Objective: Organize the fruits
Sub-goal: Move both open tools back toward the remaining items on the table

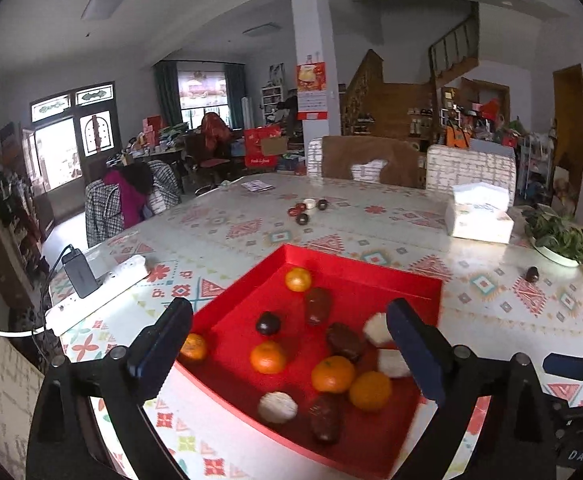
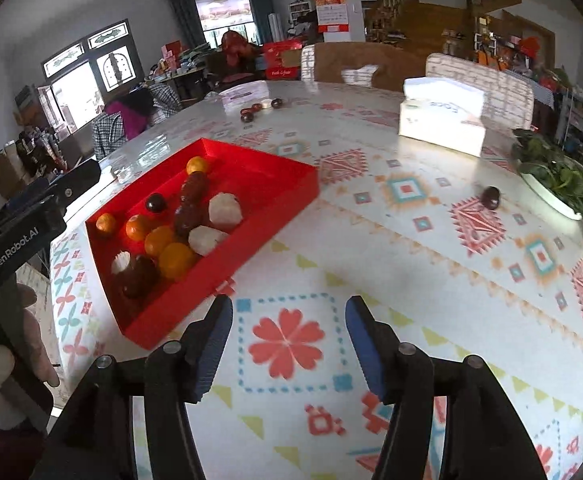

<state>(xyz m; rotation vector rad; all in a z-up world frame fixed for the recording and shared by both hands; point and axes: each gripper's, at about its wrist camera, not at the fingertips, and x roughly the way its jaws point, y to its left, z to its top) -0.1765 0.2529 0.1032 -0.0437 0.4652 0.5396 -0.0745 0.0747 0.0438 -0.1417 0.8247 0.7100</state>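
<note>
The left gripper [image 1: 291, 344] hangs above the red tray [image 2: 251, 256], jaws spread wide and holding nothing. In the tray lie five oranges [image 1: 268, 357], four dark brown fruits [image 1: 318, 305] and three white peeled pieces [image 1: 278, 407]. Right of the tray, the right gripper [image 2: 289, 344] hovers over the patterned table [image 2: 411, 280], also wide and empty. One dark fruit [image 2: 490, 197] sits alone near the plate of greens [image 2: 559, 184]

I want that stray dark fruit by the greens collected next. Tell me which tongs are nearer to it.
Right. The right tongs hang open over bare tablecloth, with the dark fruit ahead to their right. The left tongs are open over the red tray, farther away.
</note>
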